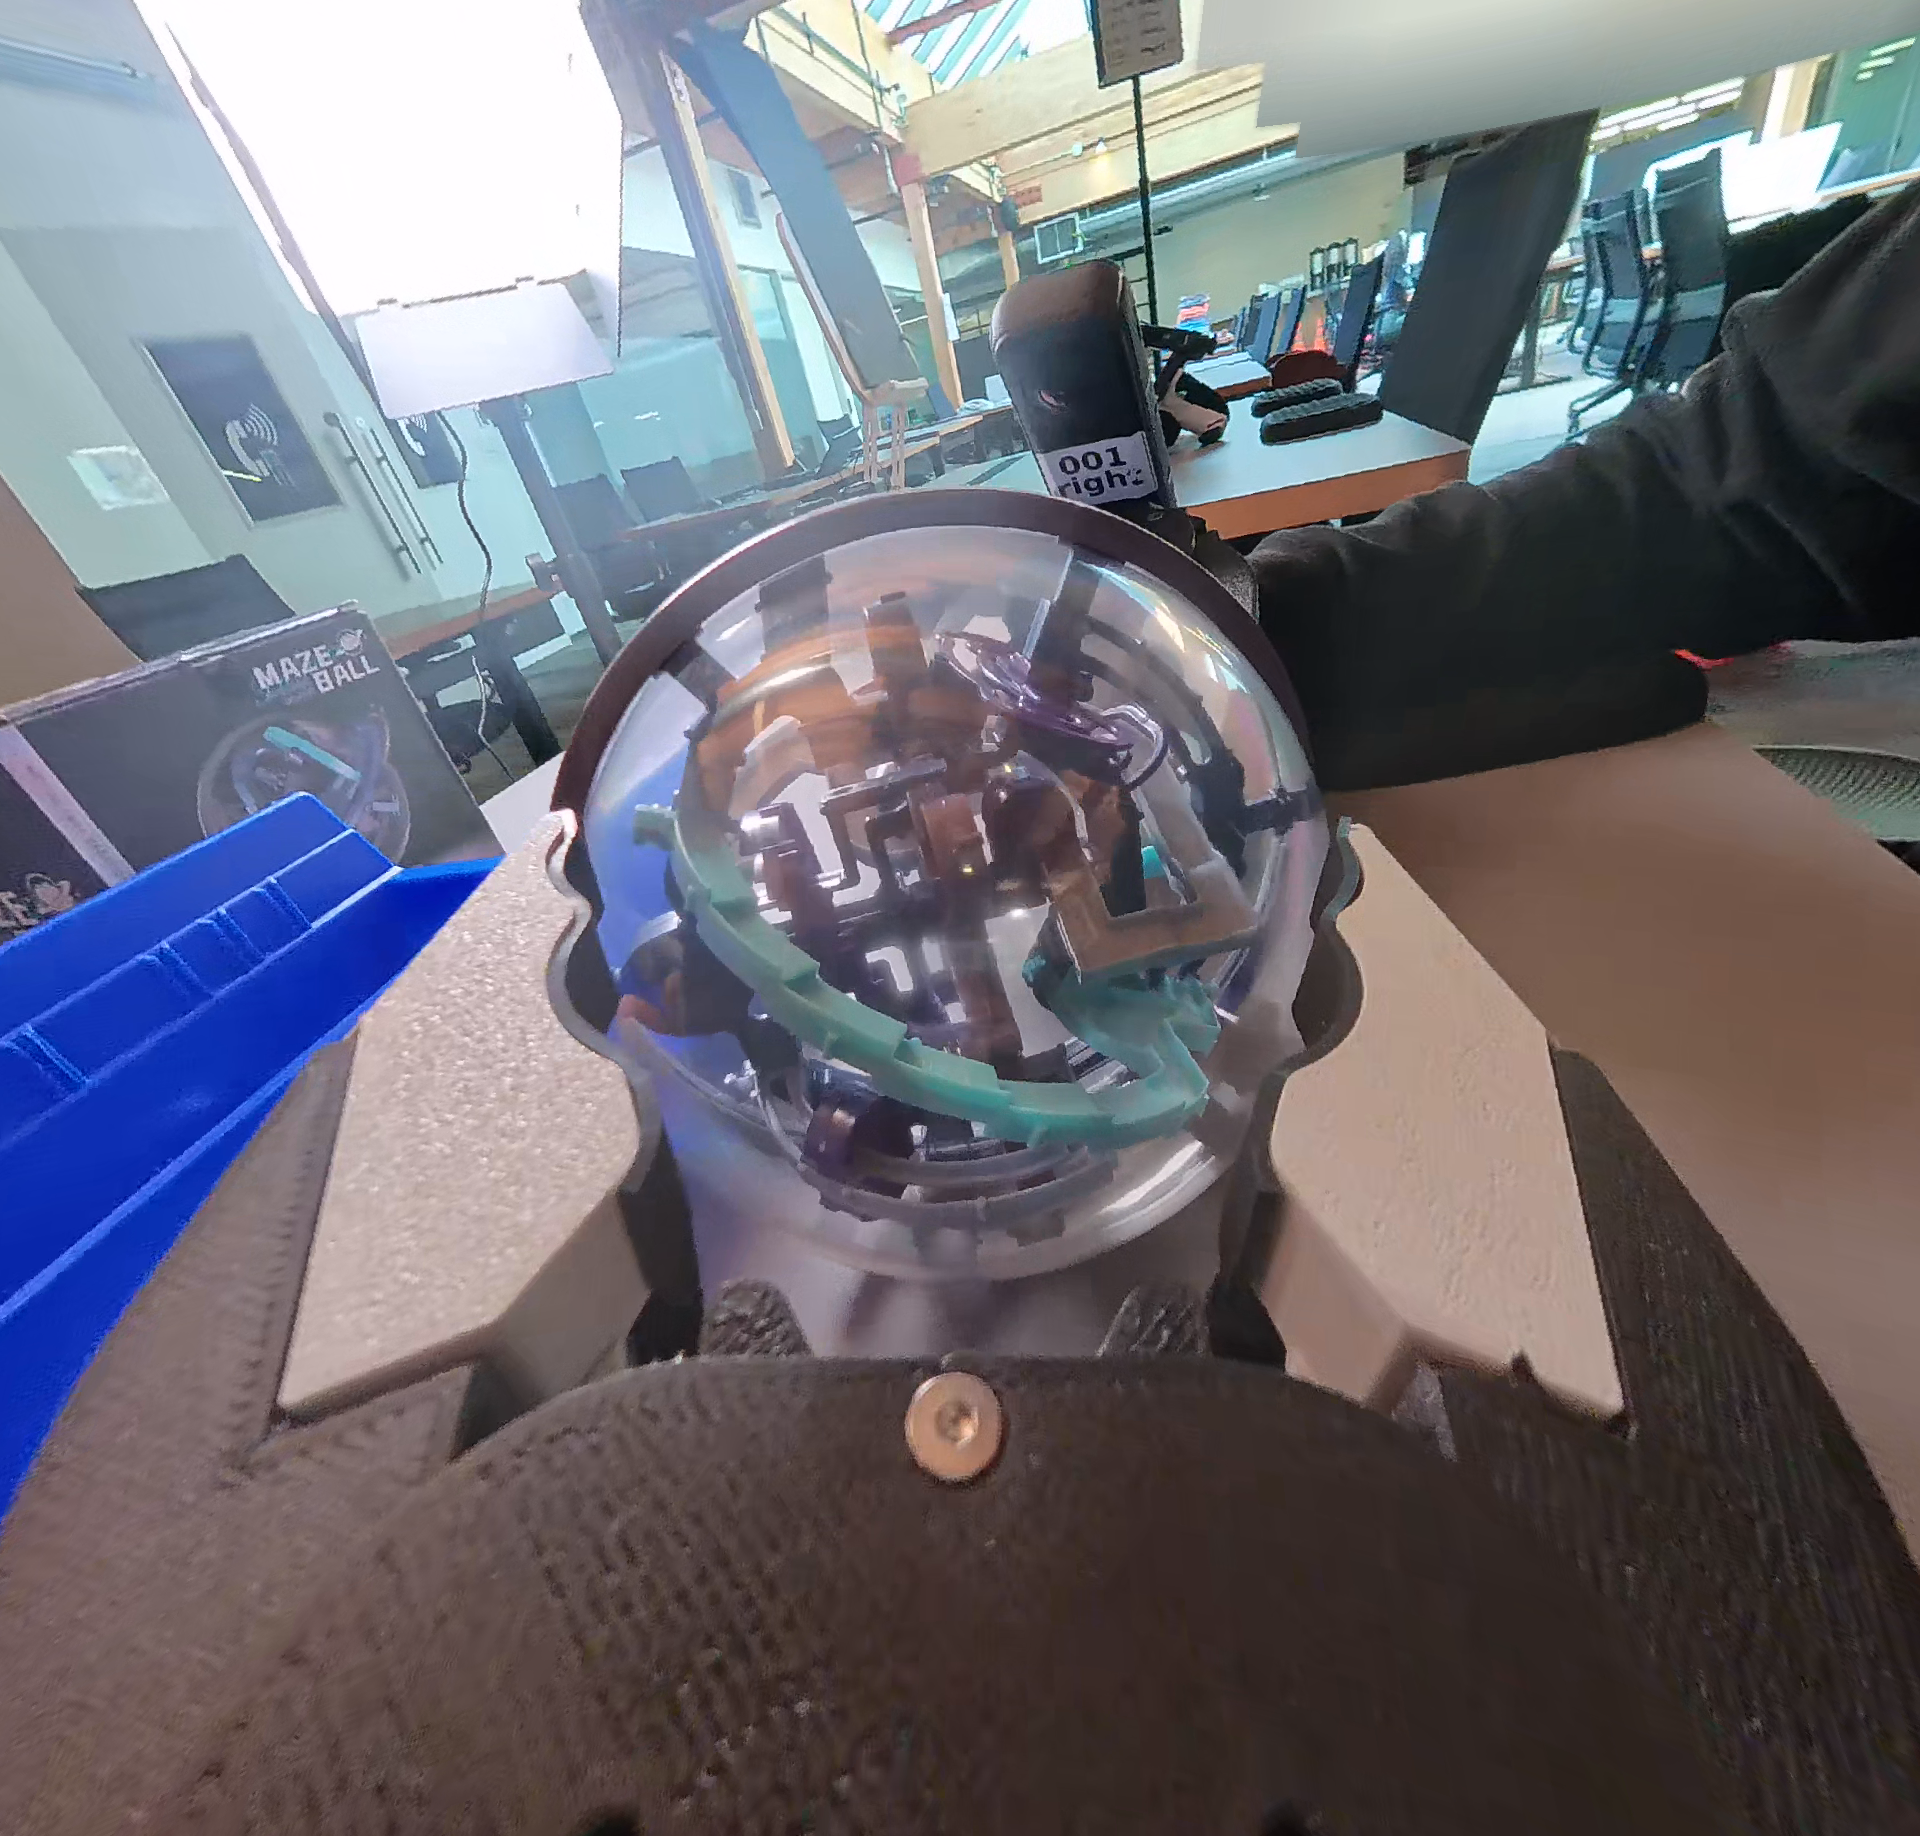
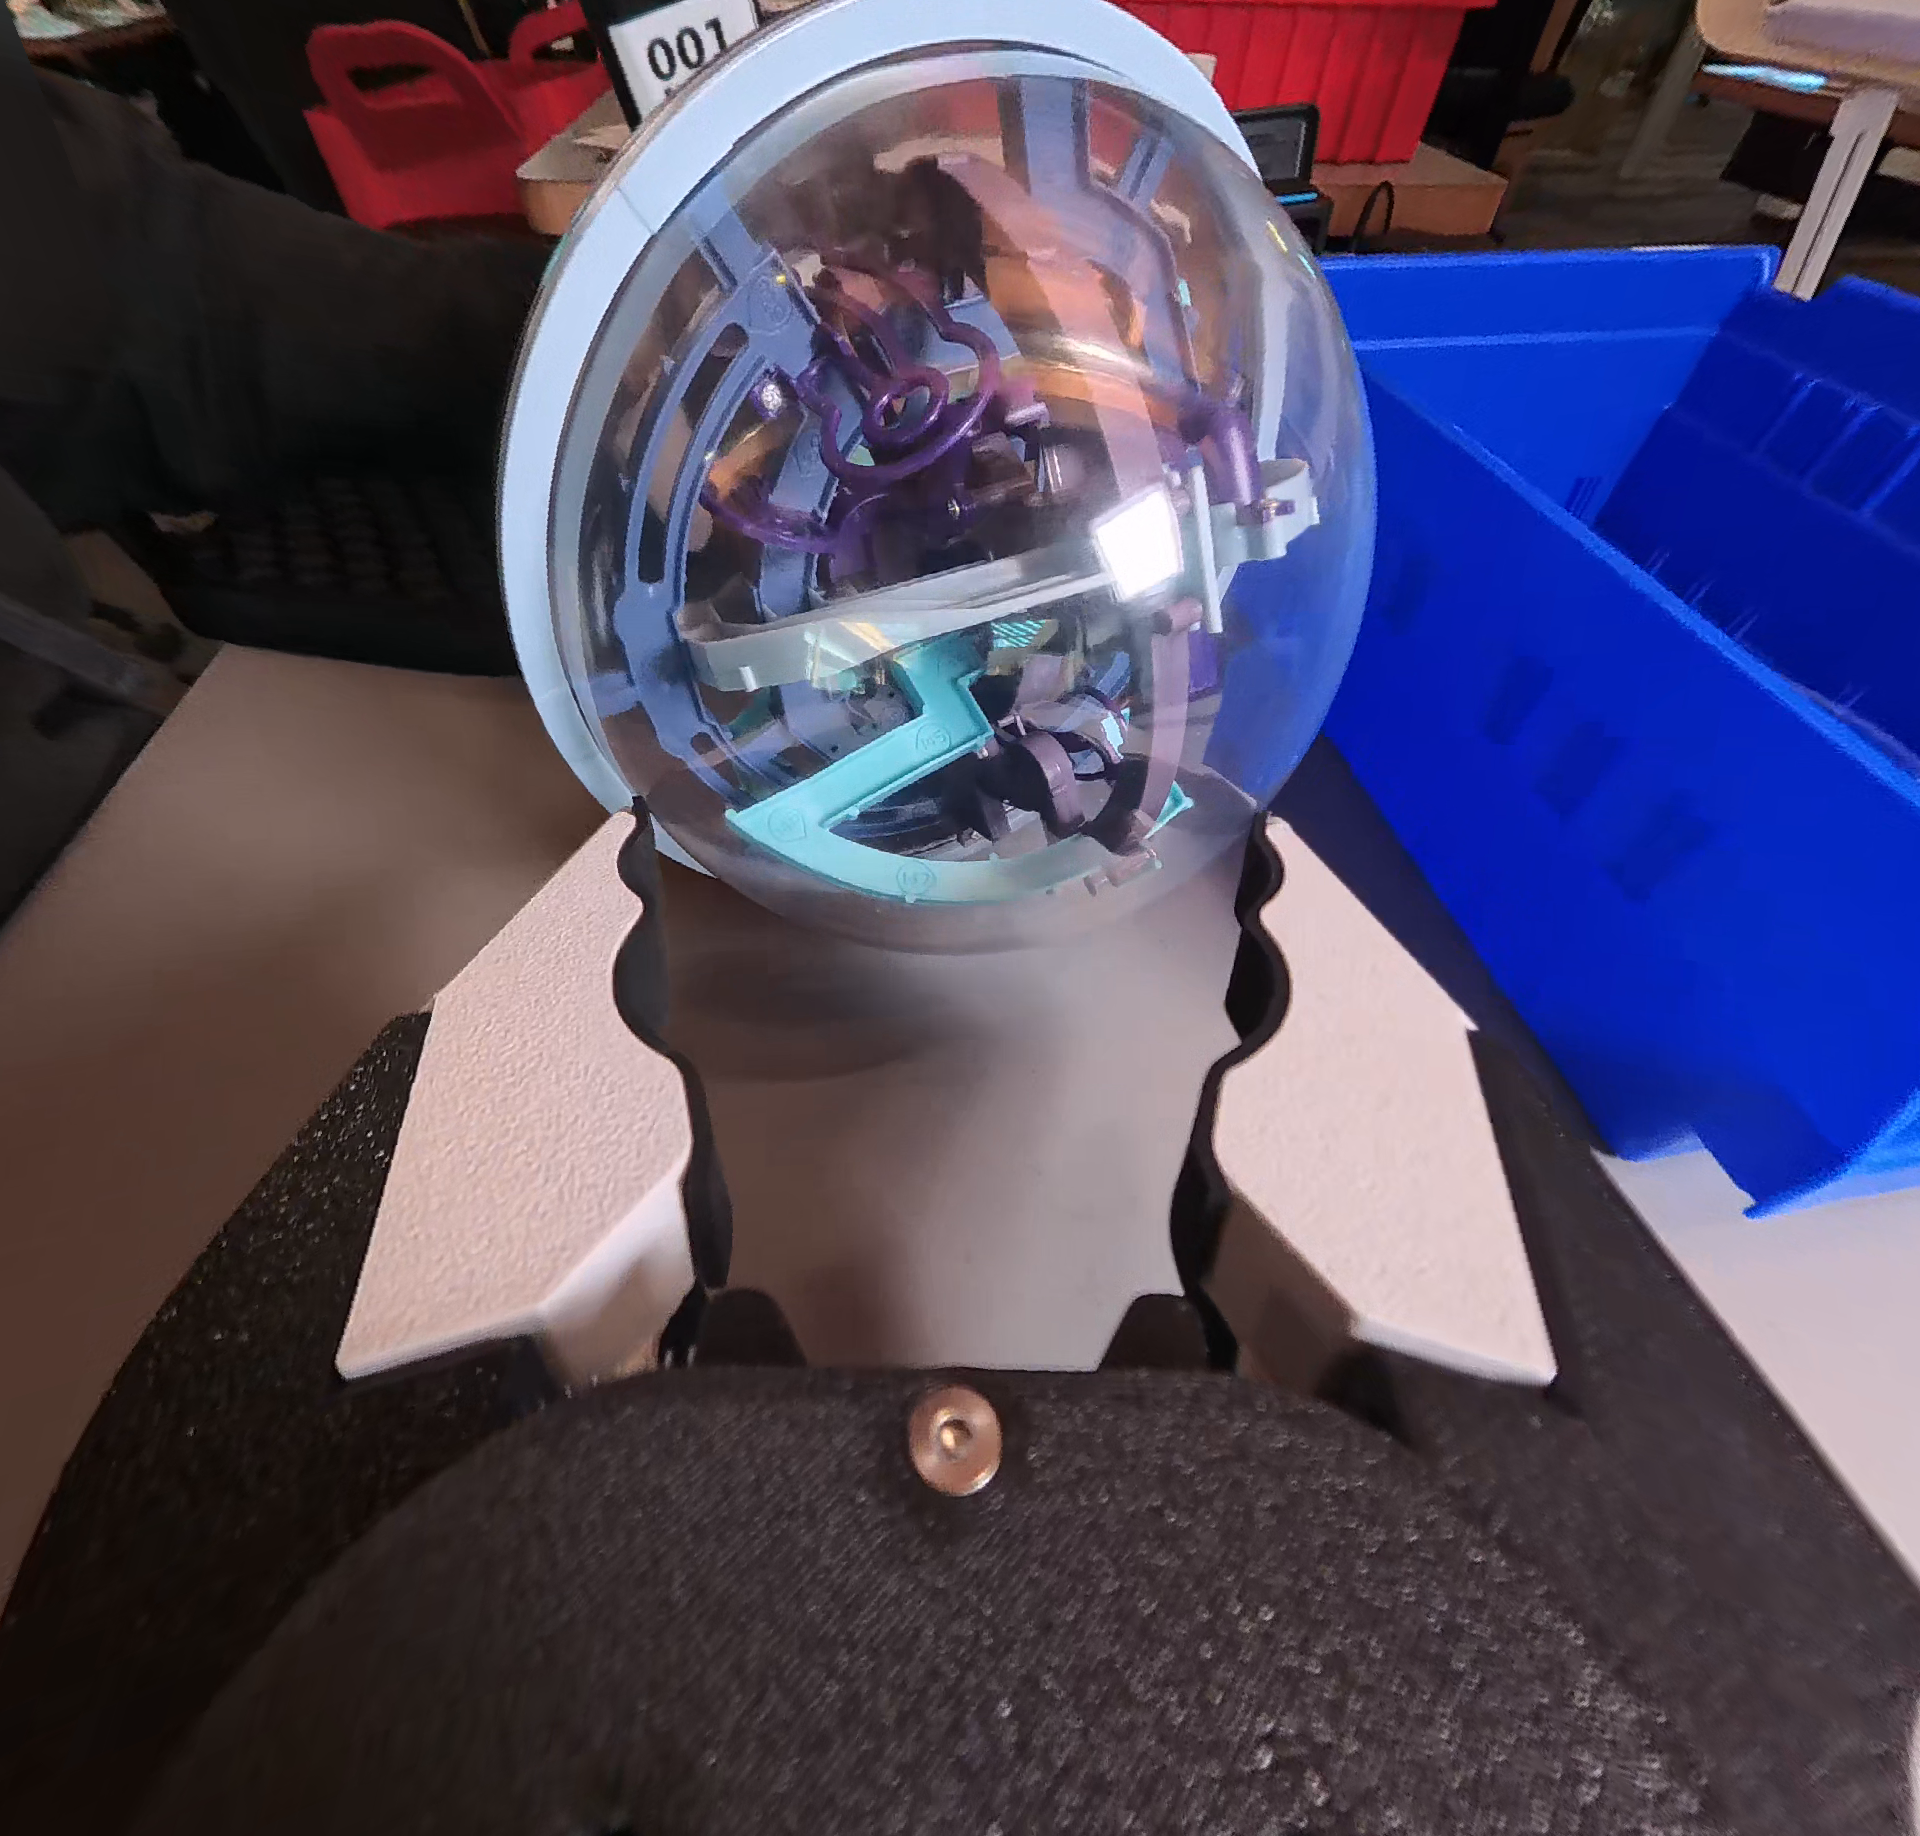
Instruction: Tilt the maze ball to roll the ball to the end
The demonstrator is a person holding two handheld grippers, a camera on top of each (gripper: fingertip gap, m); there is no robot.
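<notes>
In the left wrist view, a blue bin (image 1: 197, 965) sits at the left edge of the pale table (image 1: 1621, 913), with a dark printed box (image 1: 239, 737) behind it at the table's far edge. The maze ball (image 1: 951, 882) fills the centre — a clear sphere with no long axis of its own, so its equator ring gives the bearing: the ring stands nearly upright, arching over the top of the sphere on the far side, and the clear dome faces the camera. The left gripper (image 1: 956, 893) has its fingers spread wide, and both wavy pads lie against the sphere's flanks, pinching it. To the right, a gloved hand (image 1: 1475, 654) rests behind the ball.

In the right wrist view the ring, pale here, tilts up and leftward, its dome again toward the camera. The right gripper (image 2: 951, 830) also stands wide — its fingertips (image 2: 639, 851) meet the sphere's lower sides. The ball sits low over the table, with blue bins to its right.
</notes>
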